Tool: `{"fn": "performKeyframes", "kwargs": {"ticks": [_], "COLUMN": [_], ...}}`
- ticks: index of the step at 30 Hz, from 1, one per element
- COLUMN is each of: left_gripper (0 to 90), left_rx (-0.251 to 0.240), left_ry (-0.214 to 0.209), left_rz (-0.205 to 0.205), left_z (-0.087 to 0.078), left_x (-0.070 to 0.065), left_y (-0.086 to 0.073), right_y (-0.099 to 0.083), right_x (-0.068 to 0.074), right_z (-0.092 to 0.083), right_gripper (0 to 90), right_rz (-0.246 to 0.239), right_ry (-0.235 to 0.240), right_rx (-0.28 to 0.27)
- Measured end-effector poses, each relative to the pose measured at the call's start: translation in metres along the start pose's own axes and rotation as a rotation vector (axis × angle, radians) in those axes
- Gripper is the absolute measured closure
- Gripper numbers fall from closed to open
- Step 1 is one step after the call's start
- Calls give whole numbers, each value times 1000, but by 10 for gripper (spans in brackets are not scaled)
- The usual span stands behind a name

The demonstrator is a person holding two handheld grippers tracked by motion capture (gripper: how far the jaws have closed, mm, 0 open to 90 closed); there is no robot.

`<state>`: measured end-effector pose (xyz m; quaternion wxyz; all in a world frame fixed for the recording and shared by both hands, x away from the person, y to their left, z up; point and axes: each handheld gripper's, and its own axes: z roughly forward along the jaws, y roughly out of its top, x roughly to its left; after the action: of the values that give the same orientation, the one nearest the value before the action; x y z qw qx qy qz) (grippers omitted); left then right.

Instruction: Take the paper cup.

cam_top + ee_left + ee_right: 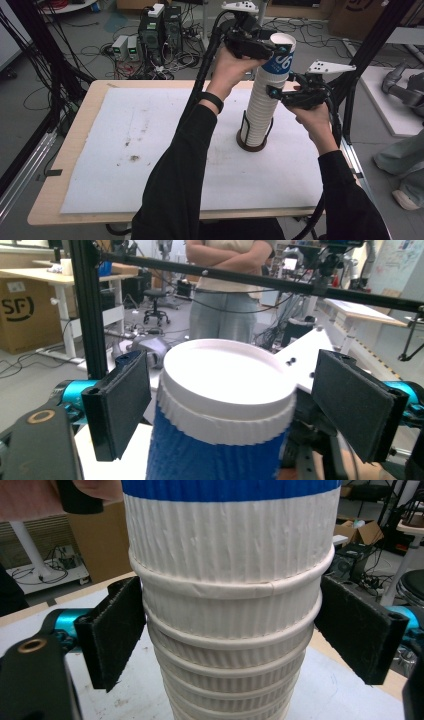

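Observation:
A tall stack of white ribbed paper cups (257, 115) stands in a black wire holder (251, 145) on the white mat. The top cup (282, 62) has a blue sleeve and a white rim. My left gripper (280, 50) reaches over from the left at the top of the stack. In the left gripper view its jaws straddle the blue cup (225, 385) just under the rim, with a gap showing at the right pad (355, 405). My right gripper (272, 92) comes from the right lower down. Its pads press both sides of the stack (230, 610), below the blue band (225, 490).
The white mat (150, 140) covers most of the wooden table (75, 150) and has a few dark stains on the left. Black frame posts (350, 100) stand at the table's right side. Computers and cables (160, 35) lie on the floor behind. A person (225, 300) stands beyond the frame.

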<state>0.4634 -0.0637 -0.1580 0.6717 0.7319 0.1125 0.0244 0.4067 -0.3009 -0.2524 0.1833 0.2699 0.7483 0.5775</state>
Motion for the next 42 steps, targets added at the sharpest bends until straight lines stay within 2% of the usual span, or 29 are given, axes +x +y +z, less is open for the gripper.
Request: {"fn": "performKeyframes", "kwargs": {"ticks": [4,7,15,18,23,32,36,42], "left_gripper": [191,280,290,292,293,294,294,295], "left_rx": [3,-2,-3,-28,-59,-79,-107,-133], "left_ry": [-8,-15,-14,-11,-9,-1,-10,-2], "left_rz": [-3,1,9,18,31,70,63,83], "left_z": [3,2,2,0,-3,-8,-11,-18], "left_x": [2,3,3,2,0,-6,-8,-11], "left_y": [-2,-2,-1,2,9,25,30,41], "right_y": [0,0,0,0,0,0,0,0], "right_x": [0,0,0,0,0,0,0,1], "right_z": [0,0,0,0,0,0,0,0], "right_gripper": [142,142,142,143,142,143,143,143], "right_rz": [-1,1,2,0,-1,-1,-4,-1], "right_ry": [1,2,1,0,0,-4,-5,-4], "right_rx": [-1,0,0,-1,0,-2,-2,-1]}}
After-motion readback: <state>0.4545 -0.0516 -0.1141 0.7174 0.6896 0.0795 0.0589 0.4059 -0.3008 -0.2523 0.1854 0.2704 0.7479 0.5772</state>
